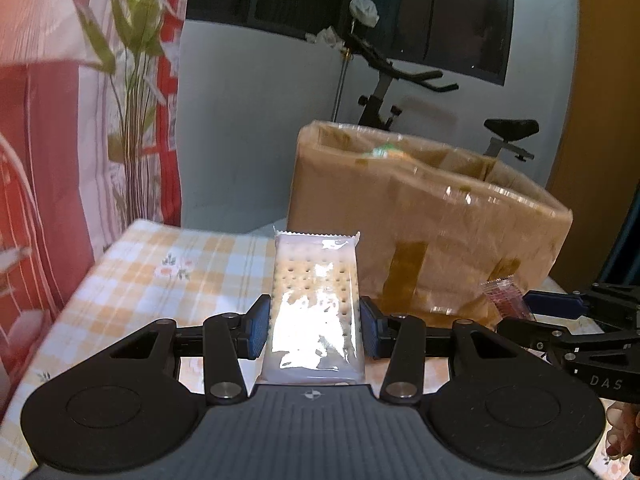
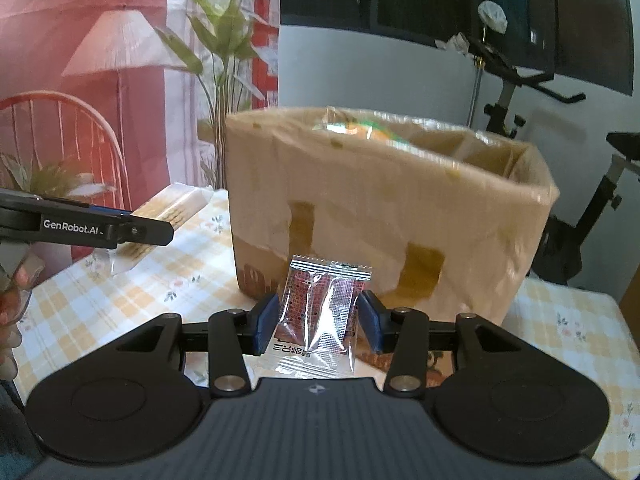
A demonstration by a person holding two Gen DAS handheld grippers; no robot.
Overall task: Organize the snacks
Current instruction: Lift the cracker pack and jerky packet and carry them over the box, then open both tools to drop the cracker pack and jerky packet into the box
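clear-wrapped cracker pack (image 1: 314, 304) clamped by its long sides in my left gripper (image 1: 314, 322), red snack sachet (image 2: 324, 308) pinched in my right gripper (image 2: 318, 322); both held off the checked table (image 1: 160, 272), facing the taped cardboard box (image 2: 384, 208). side grips leave the ends free, i'd guess so both can drop into the open top

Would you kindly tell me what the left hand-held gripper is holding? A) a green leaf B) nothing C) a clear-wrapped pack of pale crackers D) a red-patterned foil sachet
C: the left hand-held gripper has its blue pads pressed on the clear-wrapped pack of pale crackers.
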